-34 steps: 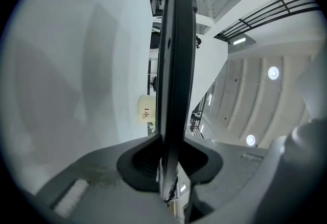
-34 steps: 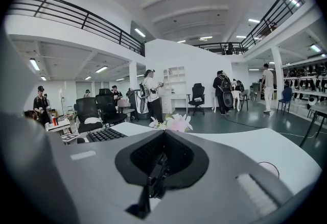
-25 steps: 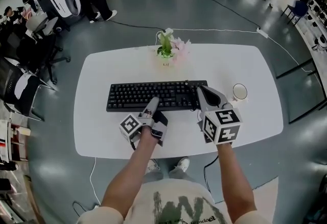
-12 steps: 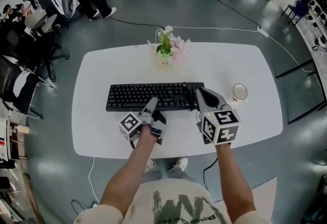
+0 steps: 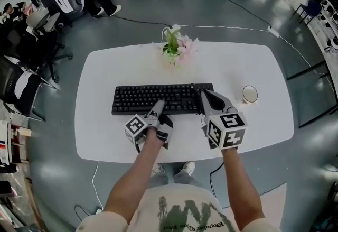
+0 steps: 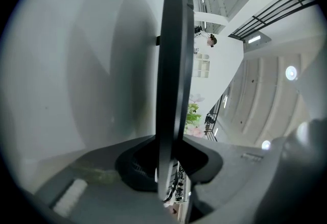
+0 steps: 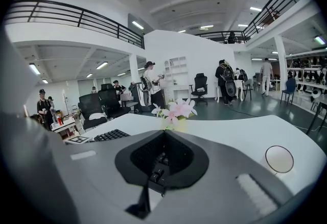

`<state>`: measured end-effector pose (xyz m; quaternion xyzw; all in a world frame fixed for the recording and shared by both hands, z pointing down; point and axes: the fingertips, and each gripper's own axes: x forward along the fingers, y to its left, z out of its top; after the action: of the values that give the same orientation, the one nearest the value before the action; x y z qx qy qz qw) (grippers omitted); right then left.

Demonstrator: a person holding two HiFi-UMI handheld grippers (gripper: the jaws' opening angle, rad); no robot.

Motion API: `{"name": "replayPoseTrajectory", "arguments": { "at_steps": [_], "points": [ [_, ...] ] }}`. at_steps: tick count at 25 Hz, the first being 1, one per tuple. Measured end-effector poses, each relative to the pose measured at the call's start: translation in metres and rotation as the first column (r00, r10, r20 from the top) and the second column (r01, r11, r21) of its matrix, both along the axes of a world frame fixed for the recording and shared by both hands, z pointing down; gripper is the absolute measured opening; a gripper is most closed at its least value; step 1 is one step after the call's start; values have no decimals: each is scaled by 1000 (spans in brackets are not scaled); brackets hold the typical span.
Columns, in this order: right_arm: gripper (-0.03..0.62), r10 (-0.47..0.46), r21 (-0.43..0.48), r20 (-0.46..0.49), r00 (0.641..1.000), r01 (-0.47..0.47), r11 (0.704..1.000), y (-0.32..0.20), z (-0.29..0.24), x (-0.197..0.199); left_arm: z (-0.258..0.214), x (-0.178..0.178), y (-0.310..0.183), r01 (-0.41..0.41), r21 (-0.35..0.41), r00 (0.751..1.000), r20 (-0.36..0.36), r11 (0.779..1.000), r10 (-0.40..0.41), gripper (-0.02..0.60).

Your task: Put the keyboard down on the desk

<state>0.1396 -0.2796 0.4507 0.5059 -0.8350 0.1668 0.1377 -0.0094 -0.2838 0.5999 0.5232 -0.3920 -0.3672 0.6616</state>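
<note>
A black keyboard [image 5: 158, 98] lies lengthwise across the middle of the white desk [image 5: 105, 136], level and close over its top; whether it touches the desk I cannot tell. My left gripper [image 5: 158, 106] is shut on the keyboard's near long edge, and in the left gripper view the keyboard [image 6: 173, 65] runs edge-on between the jaws of the left gripper [image 6: 168, 159]. My right gripper [image 5: 205, 98] is shut on the keyboard's right end. In the right gripper view, keys show between the jaws of the right gripper [image 7: 161, 159], and more of the keyboard [image 7: 110, 135] shows at the left.
A vase of pink flowers [image 5: 177, 46] stands at the desk's far edge behind the keyboard. A round cup [image 5: 250, 93] sits to the right of my right gripper. Office chairs [image 5: 21, 88] stand left of the desk, and a cable [image 5: 227, 30] lies on the floor beyond it.
</note>
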Motion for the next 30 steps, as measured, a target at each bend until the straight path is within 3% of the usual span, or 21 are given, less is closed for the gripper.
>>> {"name": "replayPoseTrajectory", "arguments": {
  "at_steps": [11,25,30],
  "points": [
    [-2,-22,-16,4,1000,22,1000,3,11,-13,14,-2,1,-11,-49,1000,4,999,11,110],
    [-2,-24,-17,15,1000,24,1000,3,8,-15,9,2,-4,-48,-79,997,60,996,52,227],
    [-2,-22,-18,19,1000,22,1000,2,10,-16,11,3,-8,-72,-123,994,73,990,82,281]
  ]
}}
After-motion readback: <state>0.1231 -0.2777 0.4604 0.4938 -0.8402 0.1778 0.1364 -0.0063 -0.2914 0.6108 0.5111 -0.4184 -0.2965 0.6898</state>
